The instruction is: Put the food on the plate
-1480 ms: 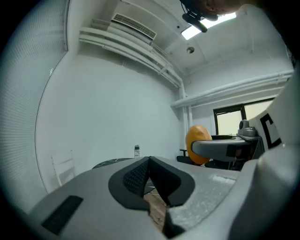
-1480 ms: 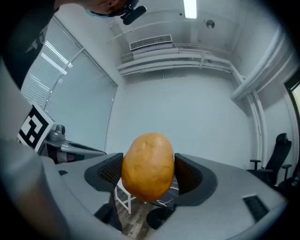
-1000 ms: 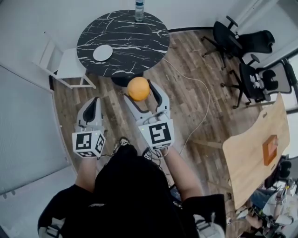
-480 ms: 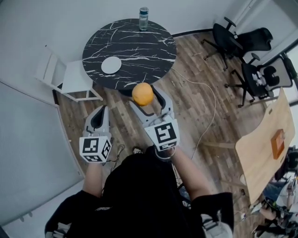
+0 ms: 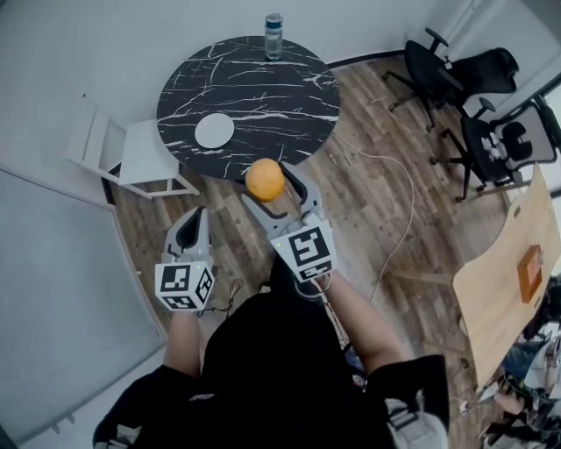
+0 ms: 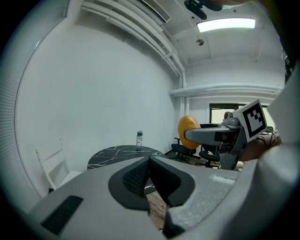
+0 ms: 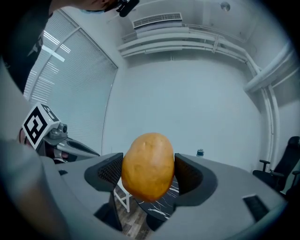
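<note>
Potato progress: the oval golden-brown potato (image 7: pixel 147 165) is up in the air, clamped between the two dark ribbed pads of the right claw (image 5: pixel 270 186). The pads press on its two narrow sides and the long axis stands roughly upright. From the head view it hangs right about at the near rim of the round black marble-look counter (image 5: pixel 280 88). The small round white plate (image 5: pixel 214 131) sits on the left part of that counter, a bit farther off and to the left of the potato, with nothing on it. A clear water bottle (image 5: pixel 274 24) stands at the far edge, well apart from the plate.

The left claw (image 5: pixel 192 217) is clenched tight on nothing, held near and left over the wooden floor (image 5: pixel 368 202).

My take on handling: it looks firm and solid with a bit of weight, not fragile. It's smooth and rounded though, so it could twist or slide in a loose pinch. Gripping across the fat middle like this seems the right spot. I'd guess it'll want to roll on a flat plate, so go in low and lay it on its long side before letting go
</note>
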`<state>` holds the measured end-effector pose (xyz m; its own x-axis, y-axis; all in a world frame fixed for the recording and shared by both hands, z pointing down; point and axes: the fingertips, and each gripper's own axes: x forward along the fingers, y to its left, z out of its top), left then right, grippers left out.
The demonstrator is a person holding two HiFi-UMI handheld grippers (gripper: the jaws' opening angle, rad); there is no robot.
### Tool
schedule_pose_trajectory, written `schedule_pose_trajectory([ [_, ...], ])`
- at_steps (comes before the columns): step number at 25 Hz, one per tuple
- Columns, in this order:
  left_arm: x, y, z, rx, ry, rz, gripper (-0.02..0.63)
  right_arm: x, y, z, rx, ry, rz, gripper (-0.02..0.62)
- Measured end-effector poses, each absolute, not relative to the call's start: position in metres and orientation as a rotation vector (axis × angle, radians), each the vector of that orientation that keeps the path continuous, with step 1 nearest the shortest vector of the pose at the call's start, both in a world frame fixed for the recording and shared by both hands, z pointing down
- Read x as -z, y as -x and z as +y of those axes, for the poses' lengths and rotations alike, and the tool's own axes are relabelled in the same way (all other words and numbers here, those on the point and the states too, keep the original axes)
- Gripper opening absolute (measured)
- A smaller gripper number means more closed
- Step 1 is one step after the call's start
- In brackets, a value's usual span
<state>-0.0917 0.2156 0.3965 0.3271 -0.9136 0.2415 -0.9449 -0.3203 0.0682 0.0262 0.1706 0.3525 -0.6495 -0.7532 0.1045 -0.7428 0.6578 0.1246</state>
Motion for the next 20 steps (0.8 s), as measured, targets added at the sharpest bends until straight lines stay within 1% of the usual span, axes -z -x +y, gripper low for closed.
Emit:
schedule_pose_trajectory([
  [4,-0.406,0.089,0.186,-0.303,-2.398,-1.645,0.000,-0.361,-0.014,0.143,0.123,-1.181,-2.725,0.333],
  [12,-0.423,0.078,0.099,-0.343,-2.347,-1.538,0.000,-0.396,-0.001,0.067,0.151,-0.961,-2.719,0.333],
  [20,-0.425,0.052,0.011,-0.329,-2.319,-1.441,0.000,-0.459,0.002,-0.015,0.057,-0.819,-2.701,0.333],
])
